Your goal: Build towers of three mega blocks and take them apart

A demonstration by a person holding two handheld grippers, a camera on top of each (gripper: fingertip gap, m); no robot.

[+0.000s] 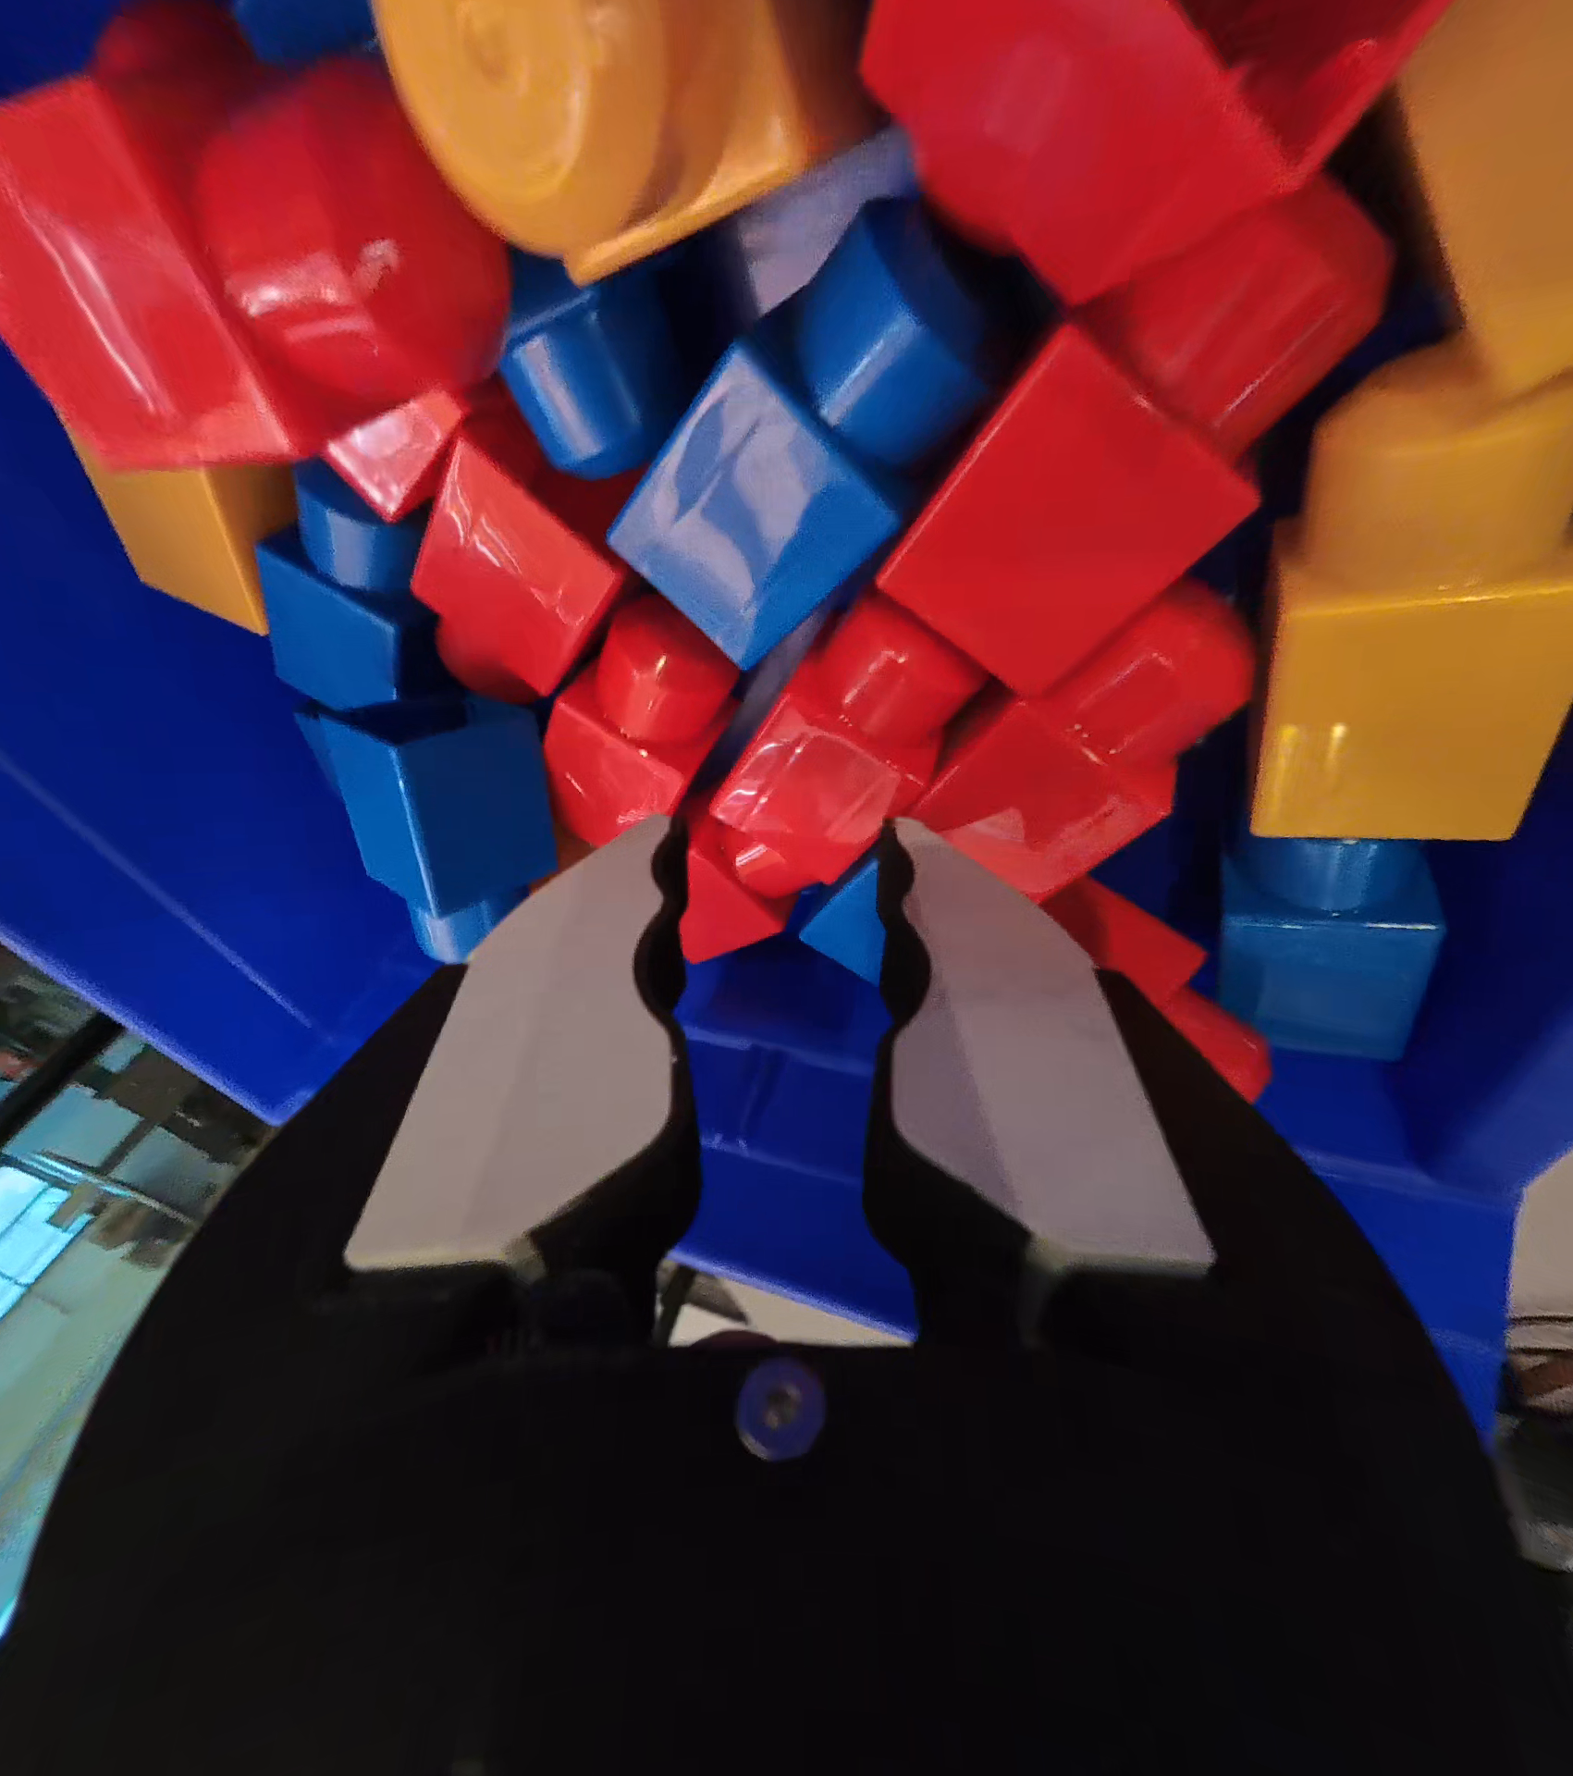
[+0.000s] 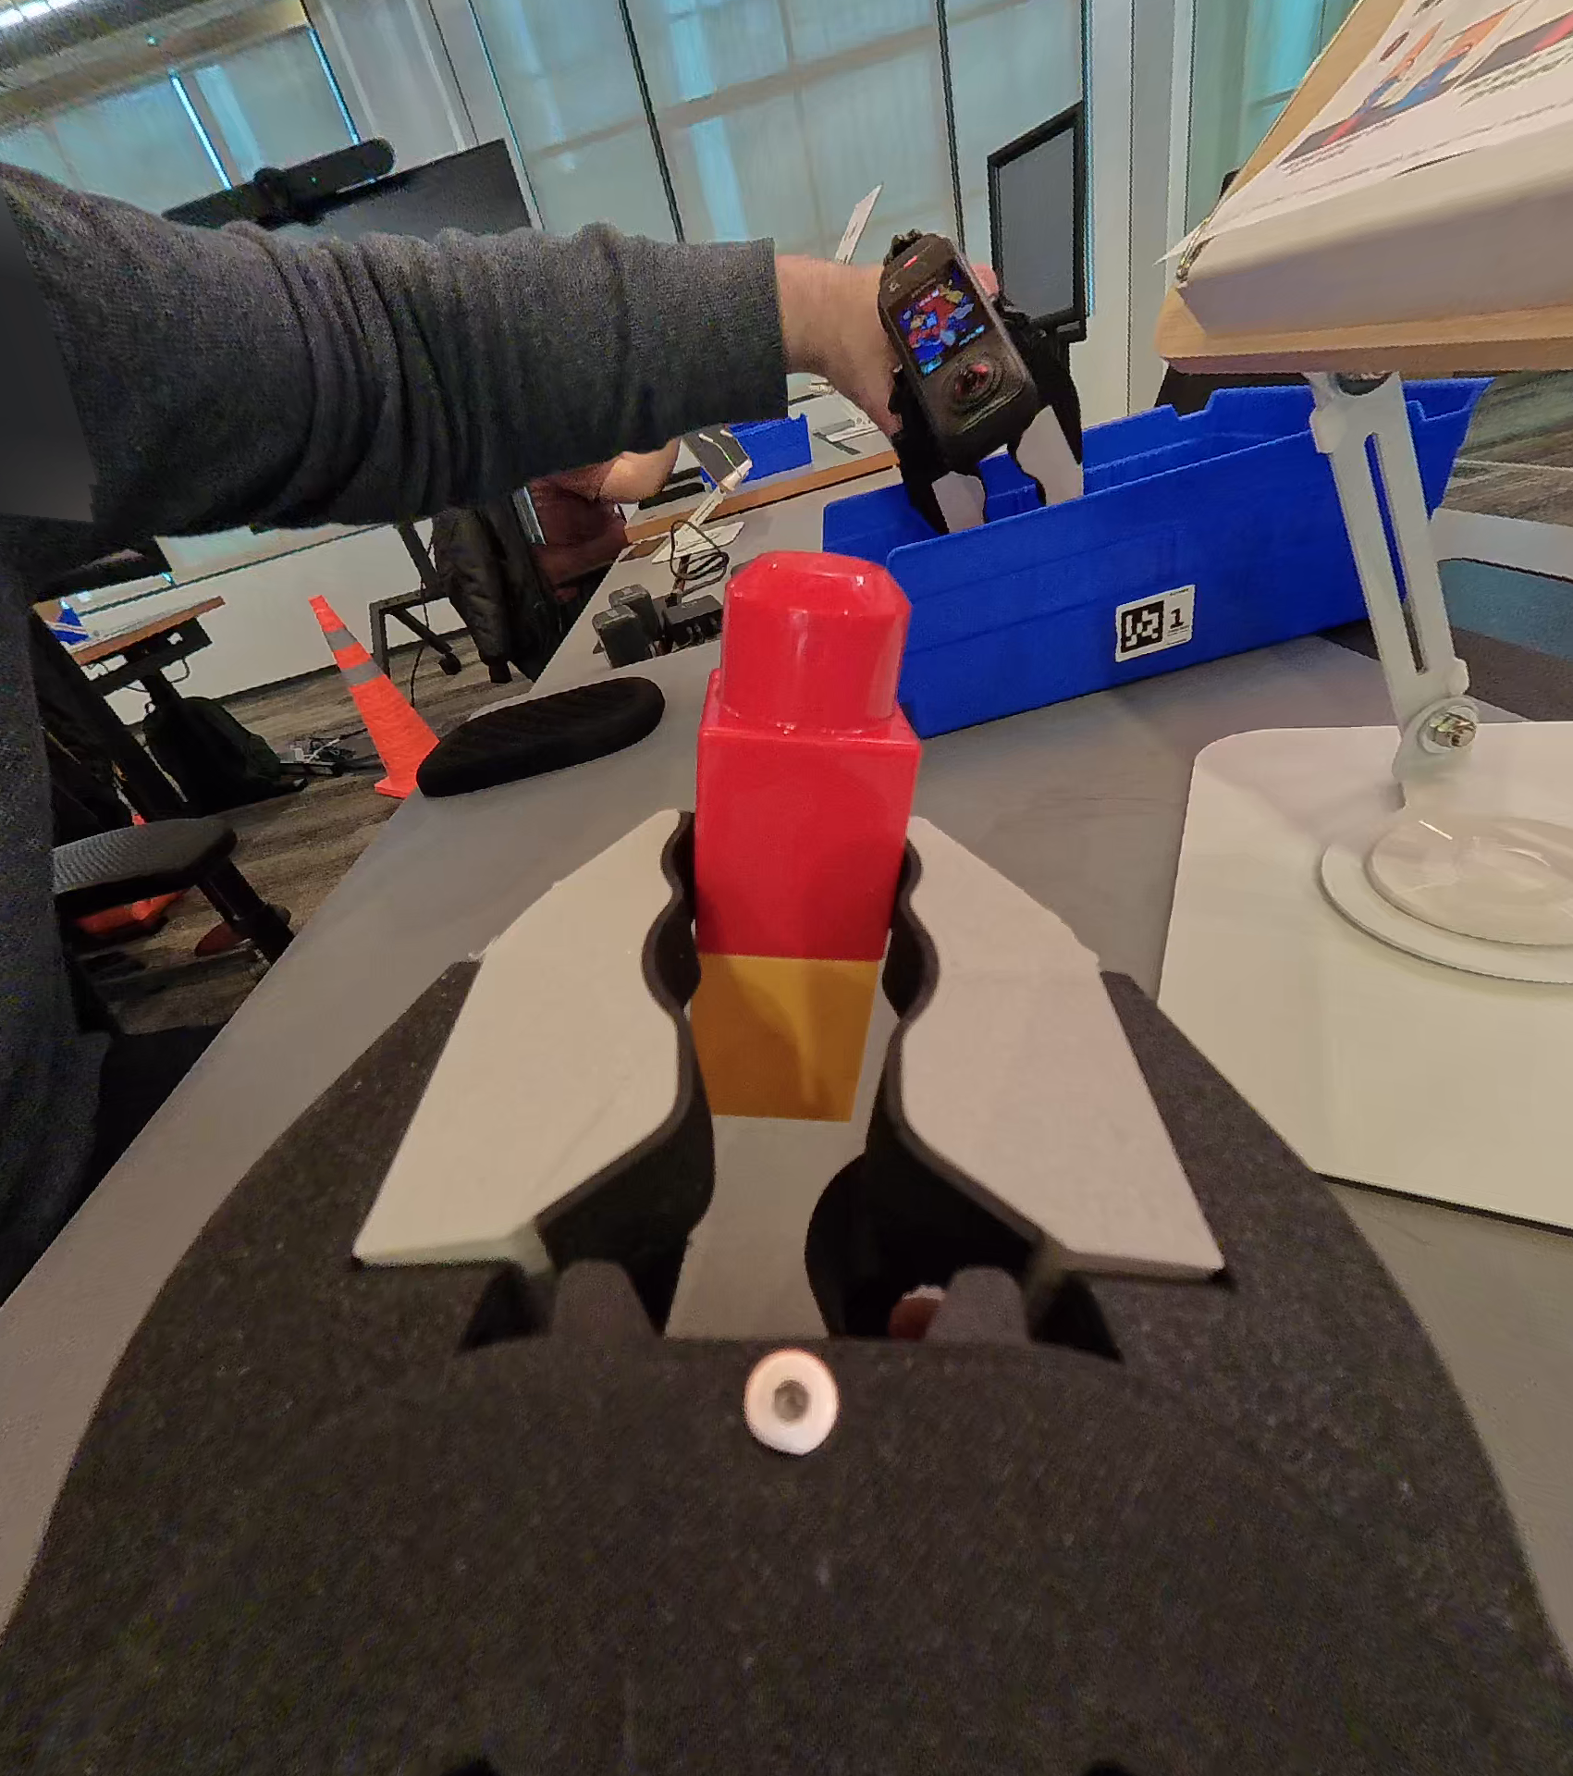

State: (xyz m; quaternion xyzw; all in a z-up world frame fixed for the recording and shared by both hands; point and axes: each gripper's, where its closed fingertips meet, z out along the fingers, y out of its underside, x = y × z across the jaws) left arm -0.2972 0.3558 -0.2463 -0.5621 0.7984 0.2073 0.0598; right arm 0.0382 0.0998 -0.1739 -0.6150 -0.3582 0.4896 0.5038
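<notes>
Reaching into the blue bin (image 1: 71, 865), the left gripper (image 1: 787, 836) hangs part open and empty, a glossy red block (image 1: 811, 798) lying just ahead between its tips, peg pointing up and away. Over on the grey table (image 2: 1099, 826) the right gripper (image 2: 797, 846) is clamped on an upright two-block stack, red top block (image 2: 806, 817) on a yellow one (image 2: 782, 1038). Smooth hard plastic, square bodies, round pegs.
</notes>
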